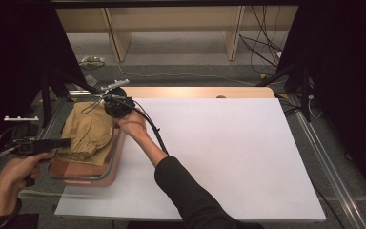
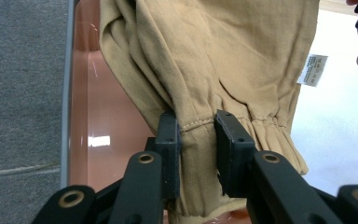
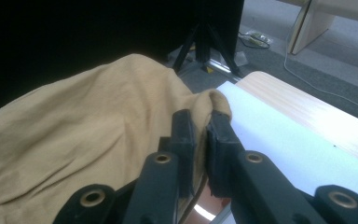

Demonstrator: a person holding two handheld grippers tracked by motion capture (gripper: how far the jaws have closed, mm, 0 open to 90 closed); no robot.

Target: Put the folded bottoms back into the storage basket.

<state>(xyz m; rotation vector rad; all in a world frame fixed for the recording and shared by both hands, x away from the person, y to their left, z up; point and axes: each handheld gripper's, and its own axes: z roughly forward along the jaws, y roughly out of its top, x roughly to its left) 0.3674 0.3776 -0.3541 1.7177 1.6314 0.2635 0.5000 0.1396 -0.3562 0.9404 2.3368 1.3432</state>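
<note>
Left gripper (image 1: 57, 142): nearest of all, at the near-left of the table's edge, held in the person's left hand (image 1: 16, 172); its fingers (image 2: 168, 140) are narrowed onto the gathered cuff hem of the tan garment (image 1: 88, 131), cloth pinched between them.
Tan garment: crumpled in the tray (image 1: 109, 169), which sits at the left edge of the table (image 1: 219, 157); a white care label (image 2: 312, 70) hangs from its side in the left gripper view.
Tray: salmon-pink inside with a grey rim, half over the table's white sheet, half beyond it.
Right gripper (image 1: 119, 107): farther off, at the tray's far corner, held in the right hand (image 1: 134, 125) with the dark sleeve (image 1: 190, 195) crossing the table; its fingers (image 3: 182, 135) are nearly closed on a folded edge of the same cloth.
Key relation: both grippers hold one garment at opposite ends, left at the near cuff, right at the far fold, so the cloth lies between them.
Long axis: as far as the bunching allows a judgement, it runs from near-left to far-right, cuff end pointing toward the person.
Nearer hand: the left.
Likely next move: a guess only, lifting the cloth out of the tray and onto the white sheet to the right.
Risk: the thin fold in the right fingers could slip.
</note>
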